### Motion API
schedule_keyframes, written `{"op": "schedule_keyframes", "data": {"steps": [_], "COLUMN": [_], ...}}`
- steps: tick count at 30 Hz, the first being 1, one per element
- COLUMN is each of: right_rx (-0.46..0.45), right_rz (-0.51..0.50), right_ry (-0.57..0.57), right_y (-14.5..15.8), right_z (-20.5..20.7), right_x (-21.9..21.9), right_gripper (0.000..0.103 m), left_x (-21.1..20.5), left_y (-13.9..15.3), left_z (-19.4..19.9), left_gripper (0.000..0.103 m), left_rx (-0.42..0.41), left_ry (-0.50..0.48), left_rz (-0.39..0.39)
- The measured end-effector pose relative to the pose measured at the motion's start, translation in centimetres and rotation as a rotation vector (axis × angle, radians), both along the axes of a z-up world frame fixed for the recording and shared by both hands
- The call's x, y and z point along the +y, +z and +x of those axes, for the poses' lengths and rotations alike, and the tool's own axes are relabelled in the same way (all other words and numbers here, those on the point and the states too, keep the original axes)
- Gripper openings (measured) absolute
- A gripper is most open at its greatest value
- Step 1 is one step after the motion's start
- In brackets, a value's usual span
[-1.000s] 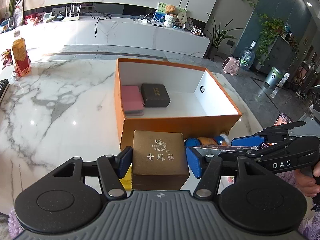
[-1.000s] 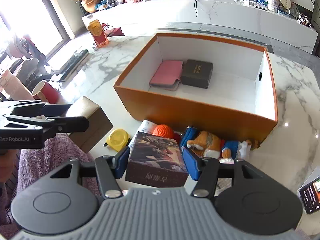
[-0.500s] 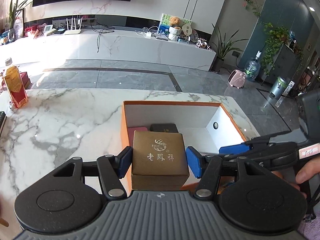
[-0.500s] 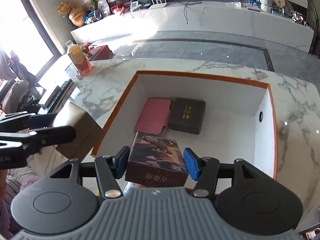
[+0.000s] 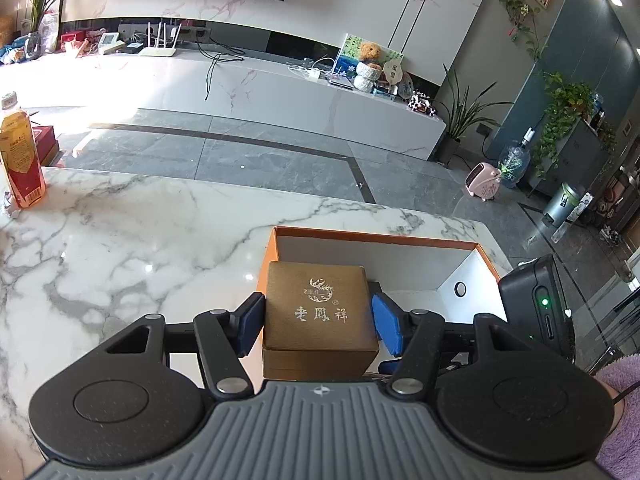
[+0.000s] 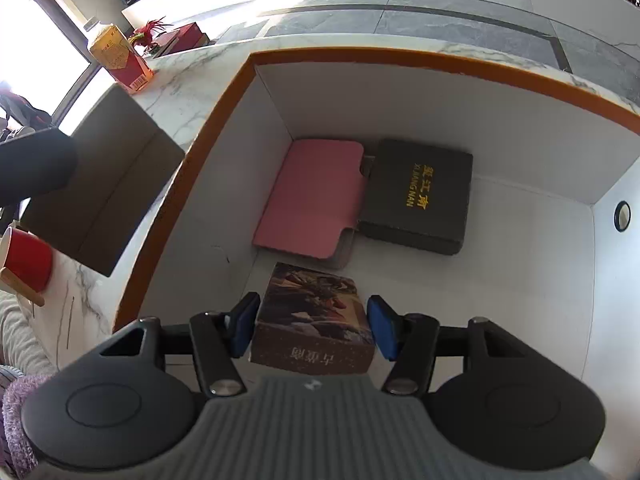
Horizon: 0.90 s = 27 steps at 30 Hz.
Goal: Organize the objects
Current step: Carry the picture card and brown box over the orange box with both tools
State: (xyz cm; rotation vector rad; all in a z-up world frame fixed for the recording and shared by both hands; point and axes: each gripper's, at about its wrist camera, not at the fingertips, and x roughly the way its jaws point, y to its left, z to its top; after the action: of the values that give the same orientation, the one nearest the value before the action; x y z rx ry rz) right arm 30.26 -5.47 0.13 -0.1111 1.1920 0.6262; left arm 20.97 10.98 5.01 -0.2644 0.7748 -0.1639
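On the marble table [image 5: 120,248], far left, a bottle of amber drink [image 5: 20,156] stands upright, well apart from the action. Moving right, the left gripper [image 5: 318,320] pinches the gold box [image 5: 318,312] between its blue pads, lid up with its white characters showing, held over the left edge of the orange box [image 5: 400,236]. Over in the right wrist view, that gold box [image 6: 100,180] shows as a tan block just outside the orange rim [image 6: 180,200]. Inside the white interior, the pink case [image 6: 312,200] lies flat touching the black box [image 6: 416,196] with gold lettering. Nearer the camera, the right gripper [image 6: 314,328] clamps the picture-printed box [image 6: 314,316], low inside the orange box; whether it touches the floor I cannot tell.
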Motion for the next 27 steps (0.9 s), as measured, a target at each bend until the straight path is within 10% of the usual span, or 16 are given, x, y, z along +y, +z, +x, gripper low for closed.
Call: {"op": "schedule_keyframes", "data": {"steps": [27], "right_rx": [0.335], "right_rz": [0.043], "right_ry": [-0.069], "right_y": [-4.4], "right_z": [2.6], "right_x": [1.0], "right_gripper": [0.061], "left_x": [1.0], "left_y": [-1.3], "left_z": [0.5], "left_gripper": [0.068], "left_rx": [0.010], "left_ry": [-0.018], "left_rz": [-0.028]}}
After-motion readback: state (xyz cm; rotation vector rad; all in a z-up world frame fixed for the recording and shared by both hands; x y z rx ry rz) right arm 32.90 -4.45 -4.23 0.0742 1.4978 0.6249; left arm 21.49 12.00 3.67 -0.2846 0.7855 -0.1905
